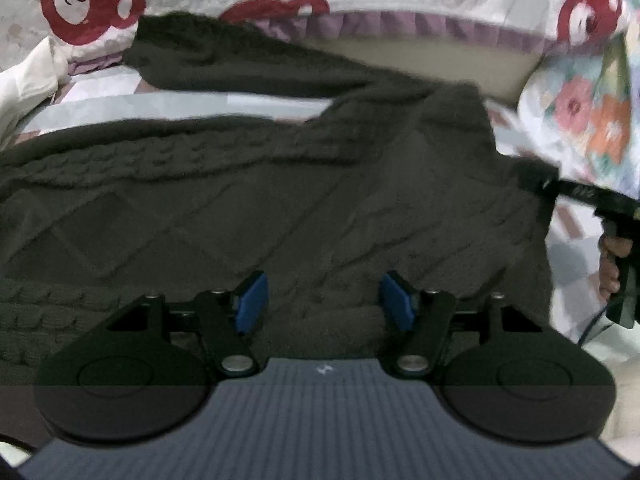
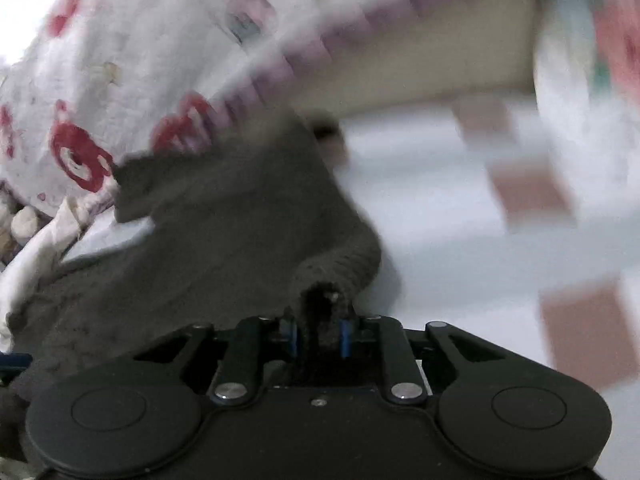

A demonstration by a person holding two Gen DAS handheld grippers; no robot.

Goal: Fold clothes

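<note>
A dark olive cable-knit sweater point(image 1: 248, 200) lies spread over a bed and fills most of the left wrist view. My left gripper point(image 1: 324, 300) hovers just above its near part, open, with nothing between its blue pads point(image 1: 252, 300). At the sweater's right edge, my right gripper point(image 1: 540, 182) pinches the knit, and a hand point(image 1: 612, 268) holds its handle. In the blurred right wrist view, my right gripper point(image 2: 319, 338) is shut on a bunched fold of the sweater point(image 2: 240, 248), which trails away up and to the left.
A white quilt with red bear prints point(image 1: 92, 0) is heaped along the back. A floral pillow point(image 1: 588, 120) sits at the right. The pale patchwork bed sheet point(image 2: 460, 216) shows to the right of the sweater. A cream cloth point(image 1: 28, 76) lies at the far left.
</note>
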